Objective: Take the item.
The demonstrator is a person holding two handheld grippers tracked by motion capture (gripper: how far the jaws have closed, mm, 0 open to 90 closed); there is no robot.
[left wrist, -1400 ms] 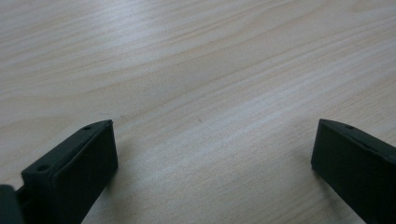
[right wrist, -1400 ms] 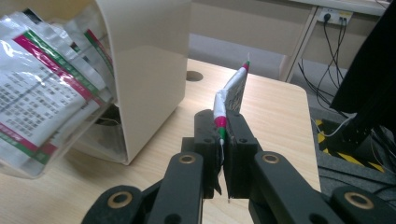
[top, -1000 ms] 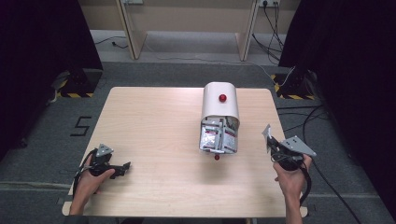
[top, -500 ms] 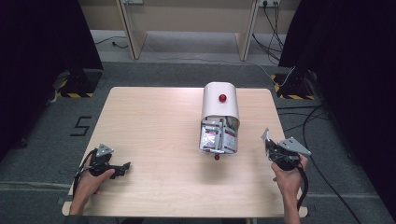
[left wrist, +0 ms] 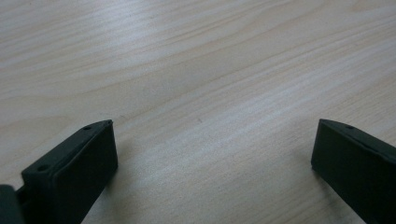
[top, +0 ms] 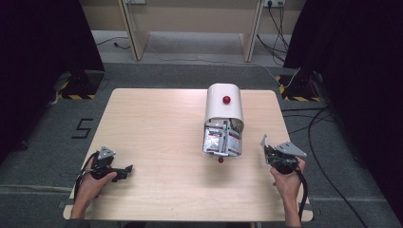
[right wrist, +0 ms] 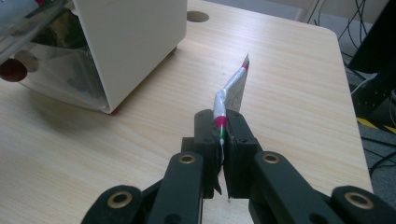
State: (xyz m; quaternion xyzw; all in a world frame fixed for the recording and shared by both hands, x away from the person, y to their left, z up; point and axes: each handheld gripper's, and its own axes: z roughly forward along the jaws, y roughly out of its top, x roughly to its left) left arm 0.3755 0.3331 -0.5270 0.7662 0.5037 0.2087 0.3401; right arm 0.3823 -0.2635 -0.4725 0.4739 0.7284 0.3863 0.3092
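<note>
A white bin (top: 223,105) with a red knob on top lies on its side mid-table, its mouth toward the person, and several red-and-silver packets (top: 221,140) fill it. A small red ball (top: 220,160) lies just in front of the mouth. My right gripper (right wrist: 222,122) is shut on one thin packet (right wrist: 232,86), which sticks up edge-on from the jaws. In the high view that gripper (top: 267,149) hovers at the table's right edge, right of the bin. My left gripper (top: 124,169) rests near the front left corner, jaws wide apart over bare wood (left wrist: 201,116).
The wooden table (top: 157,128) stands on grey carpet. Cables (top: 304,128) trail on the floor to the right. Black curtains hang on both sides, and table legs stand at the back. A cable hole (right wrist: 197,17) is in the table behind the bin.
My right gripper has shifted slightly toward the person with the packet. The left gripper has stayed still.
</note>
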